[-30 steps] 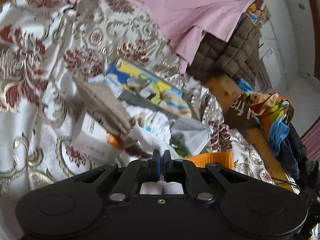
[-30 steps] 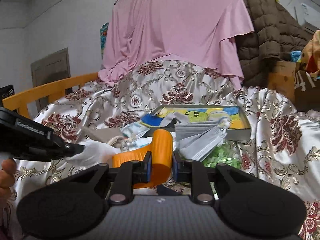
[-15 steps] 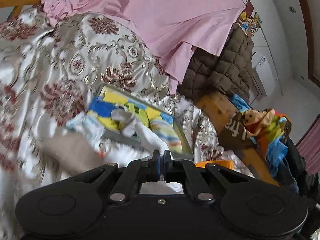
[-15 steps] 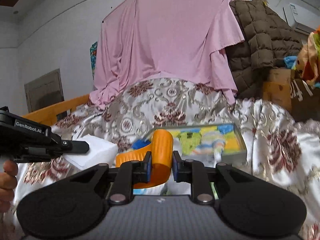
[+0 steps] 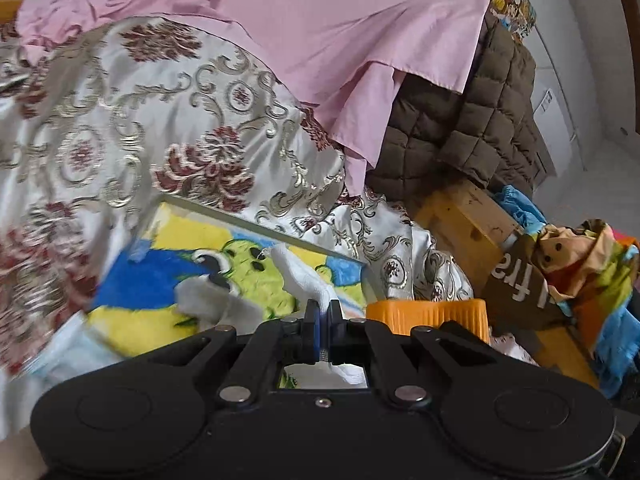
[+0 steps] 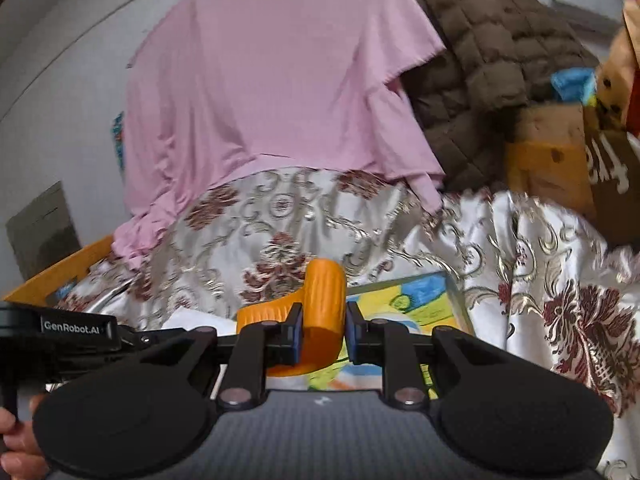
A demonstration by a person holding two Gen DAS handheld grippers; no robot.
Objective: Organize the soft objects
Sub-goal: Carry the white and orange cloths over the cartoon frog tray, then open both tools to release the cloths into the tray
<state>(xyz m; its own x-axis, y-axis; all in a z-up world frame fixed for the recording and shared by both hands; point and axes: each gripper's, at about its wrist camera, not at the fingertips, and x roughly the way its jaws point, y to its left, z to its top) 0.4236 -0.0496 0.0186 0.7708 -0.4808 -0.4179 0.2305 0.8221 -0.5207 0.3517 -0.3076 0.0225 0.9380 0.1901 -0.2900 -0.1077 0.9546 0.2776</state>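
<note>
My left gripper (image 5: 323, 322) is shut on a white sock (image 5: 310, 280), which hangs over a shallow tray (image 5: 256, 225) lined with a bright cartoon towel. A grey sock (image 5: 216, 300) lies in that tray. My right gripper (image 6: 322, 336) is shut on a curved orange ribbed foam piece (image 6: 325, 296), held just in front of the tray (image 6: 456, 300). The foam piece (image 5: 428, 314) also shows to the right of the left gripper's fingers. In the right wrist view the left gripper (image 6: 132, 336) comes in from the left with the white sock (image 6: 192, 318).
A floral satin cover (image 5: 140, 128) drapes the bed. A pink sheet (image 6: 272, 92) hangs behind, with a brown quilted jacket (image 5: 472, 128) beside it. To the right are a wooden frame (image 5: 464, 220) and colourful clothes (image 5: 584, 264). A hand (image 6: 16, 440) holds the left gripper's handle.
Both grippers have moved forward together to the tray, keeping hold of the sock and the foam piece. The boxes and masks seen earlier have dropped out of view.
</note>
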